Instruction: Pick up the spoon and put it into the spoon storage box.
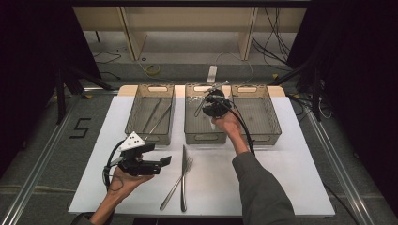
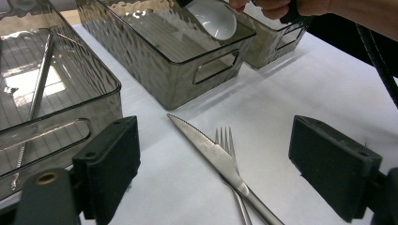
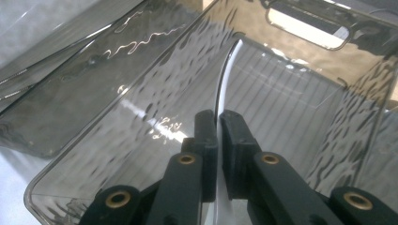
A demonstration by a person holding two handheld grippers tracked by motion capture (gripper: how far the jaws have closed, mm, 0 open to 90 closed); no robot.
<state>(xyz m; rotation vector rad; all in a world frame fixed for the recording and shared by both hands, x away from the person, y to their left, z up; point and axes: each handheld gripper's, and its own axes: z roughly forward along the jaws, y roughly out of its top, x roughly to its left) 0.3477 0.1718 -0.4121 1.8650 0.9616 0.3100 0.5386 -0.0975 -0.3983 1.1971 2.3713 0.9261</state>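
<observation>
My right gripper (image 1: pixel 213 107) hovers over the middle smoked bin (image 1: pixel 205 137), shut on a spoon. In the right gripper view the gripper (image 3: pixel 218 119) pinches the spoon's thin handle (image 3: pixel 224 89) edge-on, inside the bin's walls. The spoon's shiny bowl (image 2: pixel 216 18) hangs above that bin in the left gripper view. A knife (image 1: pixel 183 192) and a fork (image 1: pixel 171 194) lie crossed on the white mat (image 1: pixel 281 178) in front of the bins. My left gripper (image 1: pixel 164 163) is held open just left of them, nothing between its fingers. Its view looks past the knife (image 2: pixel 211 150) and fork (image 2: pixel 226 136).
Three smoked plastic bins stand side by side at the back of the mat. The left bin (image 1: pixel 149 136) holds long thin metal utensils (image 1: pixel 157 117). The right bin (image 1: pixel 270 136) looks empty. Dark curtains and floor cables surround the table.
</observation>
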